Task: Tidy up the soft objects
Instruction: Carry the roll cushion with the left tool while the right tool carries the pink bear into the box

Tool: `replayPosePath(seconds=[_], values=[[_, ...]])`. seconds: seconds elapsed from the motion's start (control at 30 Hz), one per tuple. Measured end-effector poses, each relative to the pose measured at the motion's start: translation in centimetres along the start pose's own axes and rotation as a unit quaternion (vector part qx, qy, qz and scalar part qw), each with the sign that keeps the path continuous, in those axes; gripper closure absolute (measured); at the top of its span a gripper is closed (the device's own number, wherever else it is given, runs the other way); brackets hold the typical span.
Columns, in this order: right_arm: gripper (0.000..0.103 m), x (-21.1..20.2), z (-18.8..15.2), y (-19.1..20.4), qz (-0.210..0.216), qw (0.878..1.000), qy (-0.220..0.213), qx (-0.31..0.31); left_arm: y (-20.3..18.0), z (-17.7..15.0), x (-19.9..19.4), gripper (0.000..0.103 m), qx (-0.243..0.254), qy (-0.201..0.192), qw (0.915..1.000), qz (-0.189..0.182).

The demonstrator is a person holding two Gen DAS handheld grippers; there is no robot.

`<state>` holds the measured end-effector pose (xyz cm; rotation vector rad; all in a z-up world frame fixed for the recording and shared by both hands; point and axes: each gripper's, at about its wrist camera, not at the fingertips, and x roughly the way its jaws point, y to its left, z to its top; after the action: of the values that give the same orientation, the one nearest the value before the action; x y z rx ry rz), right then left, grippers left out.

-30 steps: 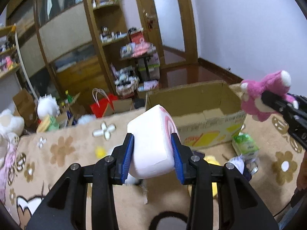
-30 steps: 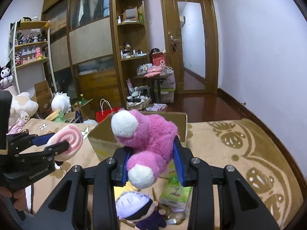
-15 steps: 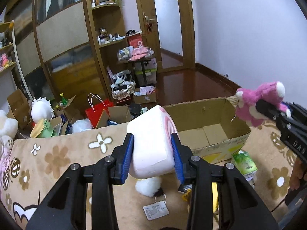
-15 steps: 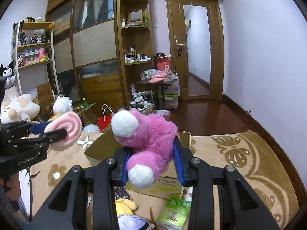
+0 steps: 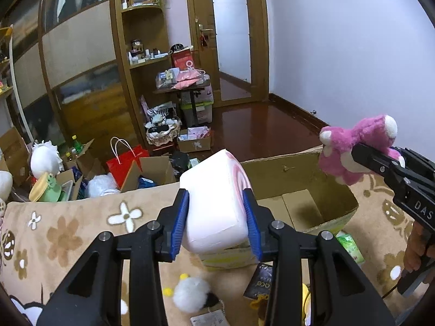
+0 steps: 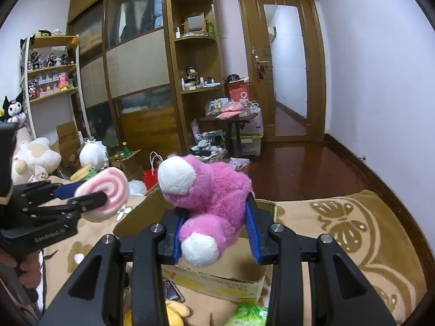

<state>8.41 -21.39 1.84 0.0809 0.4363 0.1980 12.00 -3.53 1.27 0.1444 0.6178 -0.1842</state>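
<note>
My left gripper is shut on a white and pink swirl roll plush, held above the near left corner of an open cardboard box. The roll plush also shows in the right wrist view. My right gripper is shut on a pink plush bear, held above the box. In the left wrist view the bear hangs over the box's right side. The box interior looks bare.
On the flowered carpet in front of the box lie a white pompom toy, a dark packet, a green packet and a yellow plush. Behind stand a red bag, boxes, plush toys and shelves.
Both grippers have risen with their toys and moved over the box; the box interior has come into view below them.
</note>
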Motion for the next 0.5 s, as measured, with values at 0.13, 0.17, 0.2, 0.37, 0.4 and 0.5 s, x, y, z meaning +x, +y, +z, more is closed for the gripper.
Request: replayPosePath(seconds=[0.13, 0.17, 0.2, 0.37, 0.4, 0.5], values=[[0.063, 1.6, -0.7, -0.2, 0.010, 1.000, 0.012, 0.001, -0.6, -0.3, 2.0, 0.064, -0.003, 0.017, 0.9998, -0.006], [0.063, 2.2, -1.1, -0.1, 0.010, 1.000, 0.018, -0.001, -0.7, -0.5, 2.7, 0.064, -0.004, 0.025, 0.9996, -0.011], [0.063, 2.7, -1.4, 0.0, 0.011, 1.000, 0.025, -0.002, -0.8, -0.5, 3.1, 0.064, -0.004, 0.029, 0.9995, -0.012], [0.062, 4.6, -2.8, -0.2, 0.015, 0.998, 0.057, 0.000, -1.5, -1.0, 5.0, 0.061, 0.001, 0.050, 0.9987, -0.014], [0.061, 4.9, -3.1, -0.3, 0.017, 0.998, 0.061, 0.002, -1.5, -1.1, 5.3, 0.059, 0.001, 0.053, 0.9985, -0.015], [0.061, 5.1, -3.5, -0.7, 0.016, 0.998, 0.068, 0.007, -1.6, -1.5, 6.1, 0.053, 0.000, 0.064, 0.9978, -0.016]])
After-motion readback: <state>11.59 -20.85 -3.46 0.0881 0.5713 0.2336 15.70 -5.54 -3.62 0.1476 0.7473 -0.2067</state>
